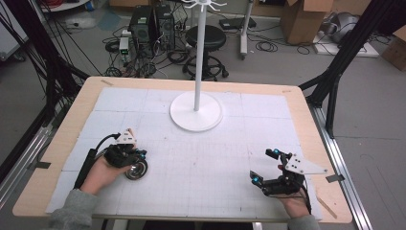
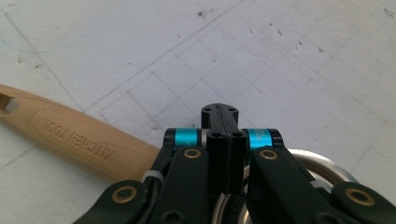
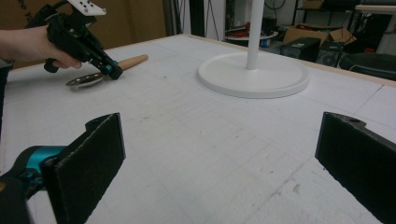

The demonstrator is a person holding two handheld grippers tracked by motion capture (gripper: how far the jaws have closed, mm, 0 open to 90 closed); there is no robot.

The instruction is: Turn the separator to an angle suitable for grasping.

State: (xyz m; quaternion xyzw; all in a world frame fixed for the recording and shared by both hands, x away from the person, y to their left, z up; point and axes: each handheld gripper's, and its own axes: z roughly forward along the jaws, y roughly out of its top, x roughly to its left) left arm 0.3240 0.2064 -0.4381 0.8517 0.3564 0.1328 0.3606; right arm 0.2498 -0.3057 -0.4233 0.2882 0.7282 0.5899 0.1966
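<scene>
A kitchen tool lies on the white gridded mat at the left: a wooden handle stamped "KITCHEN TOOL", joined to a round metal head. My left gripper points down at the spot where handle meets head. Its jaws are pressed together, and I see nothing between them. At the right near the front edge, my right gripper is open wide and holds nothing.
A white stand with a round base and a tall pole sits at the middle back of the mat. The wooden table edge frames the mat. Behind are a stool, cables and cardboard boxes.
</scene>
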